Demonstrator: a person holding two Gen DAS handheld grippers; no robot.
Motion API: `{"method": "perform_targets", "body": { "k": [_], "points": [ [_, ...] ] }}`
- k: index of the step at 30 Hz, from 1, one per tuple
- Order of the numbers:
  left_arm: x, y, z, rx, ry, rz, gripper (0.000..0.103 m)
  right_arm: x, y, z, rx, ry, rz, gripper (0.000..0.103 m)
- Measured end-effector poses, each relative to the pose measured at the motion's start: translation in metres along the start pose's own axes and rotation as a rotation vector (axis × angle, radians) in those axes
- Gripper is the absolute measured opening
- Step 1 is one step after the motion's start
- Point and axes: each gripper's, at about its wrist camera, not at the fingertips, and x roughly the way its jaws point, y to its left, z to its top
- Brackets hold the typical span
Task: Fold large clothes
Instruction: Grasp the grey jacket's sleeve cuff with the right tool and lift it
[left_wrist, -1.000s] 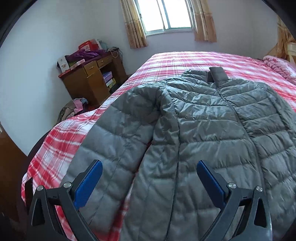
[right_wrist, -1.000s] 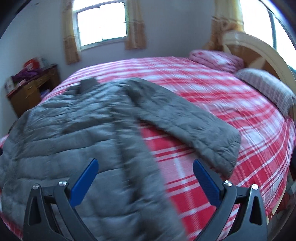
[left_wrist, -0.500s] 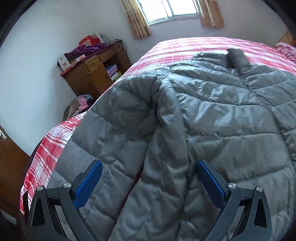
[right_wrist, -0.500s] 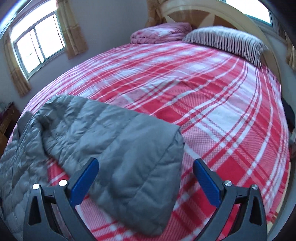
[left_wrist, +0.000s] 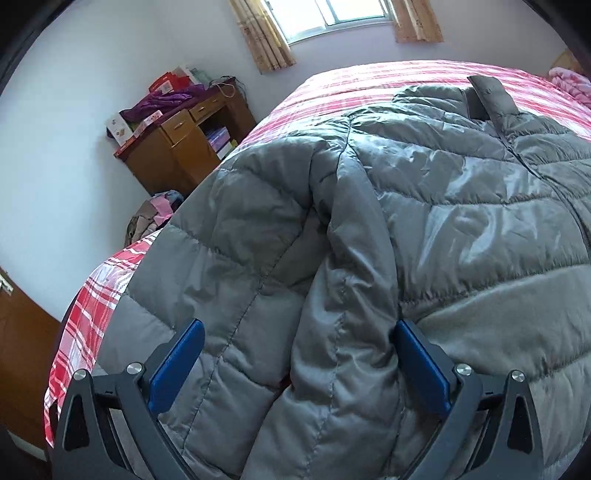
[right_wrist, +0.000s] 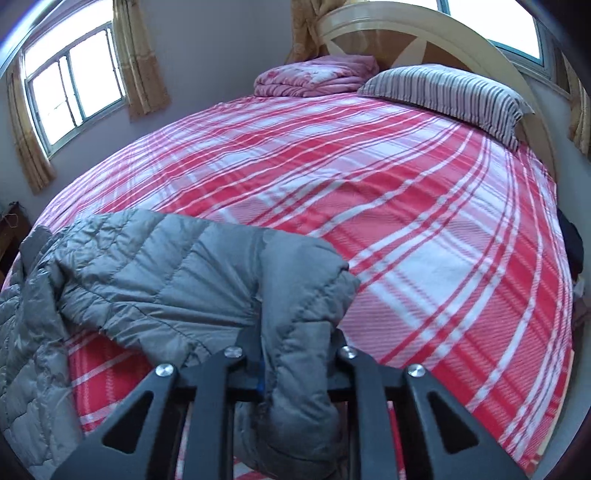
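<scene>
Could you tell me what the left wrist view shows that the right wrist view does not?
Only the left wrist view shows the wooden desk, the jacket's collar, and the left gripper open astride a sleeve. Only the right wrist view shows the striped pillow, the pink blanket, the headboard, and the right gripper, whose jaws have just been closing, pinching the other sleeve's cuff. Both show the grey jacket on the plaid bed.

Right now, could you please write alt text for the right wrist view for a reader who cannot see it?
The right tongs have just been closing and are shut on the cuff end of a grey puffer jacket's sleeve, bunched between them. Behind lies a bed with a red plaid sheet, a striped pillow and a folded pink blanket.
</scene>
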Motion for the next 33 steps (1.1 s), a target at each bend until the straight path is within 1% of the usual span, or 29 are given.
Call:
{"method": "perform_targets", "body": {
  "k": [4,8,11,14,17,19,20,21,23,24,27,30,31,33],
  "points": [
    [-0.011,0.015,0.003,-0.022,0.039,-0.073,0.102,-0.004,0.003,0.007,-0.030,-0.024,-0.026,0.019],
    [-0.037,0.037,0.019,-0.042,-0.011,-0.099,0.102,-0.020,0.024,0.028,-0.073,-0.094,-0.018,0.019],
    [-0.051,0.049,0.035,-0.071,-0.050,-0.115,0.102,-0.041,0.057,0.050,-0.128,-0.170,0.014,0.019],
    [-0.056,0.055,0.045,-0.091,-0.081,-0.103,0.102,-0.064,0.106,0.068,-0.210,-0.249,0.062,0.019],
    [-0.051,0.050,0.051,-0.099,-0.077,-0.086,0.102,-0.081,0.160,0.075,-0.304,-0.303,0.120,0.019],
    [-0.045,0.045,0.051,-0.103,-0.069,-0.078,0.102,-0.089,0.193,0.069,-0.366,-0.329,0.154,0.019],
    [-0.040,0.042,0.052,-0.104,-0.061,-0.073,0.102,-0.093,0.216,0.063,-0.408,-0.342,0.176,0.019],
    [-0.036,0.039,0.053,-0.107,-0.052,-0.078,0.102,-0.094,0.229,0.058,-0.433,-0.348,0.190,0.019],
    [-0.033,0.037,0.053,-0.110,-0.043,-0.087,0.102,-0.095,0.266,0.040,-0.504,-0.356,0.228,0.019],
    [-0.031,0.035,0.054,-0.110,-0.044,-0.086,0.102,-0.093,0.285,0.029,-0.539,-0.352,0.249,0.019],
    [-0.031,0.036,0.053,-0.113,-0.050,-0.084,0.102,-0.085,0.322,0.001,-0.618,-0.340,0.292,0.019],
    [-0.030,0.042,0.050,-0.110,-0.048,-0.079,0.102,-0.071,0.358,-0.039,-0.703,-0.301,0.345,0.019],
    [-0.030,0.045,0.049,-0.108,-0.044,-0.080,0.102,-0.066,0.368,-0.048,-0.723,-0.284,0.355,0.020],
    [-0.031,0.050,0.047,-0.105,-0.045,-0.070,0.102,-0.056,0.379,-0.063,-0.754,-0.252,0.365,0.027]
  ]
}}
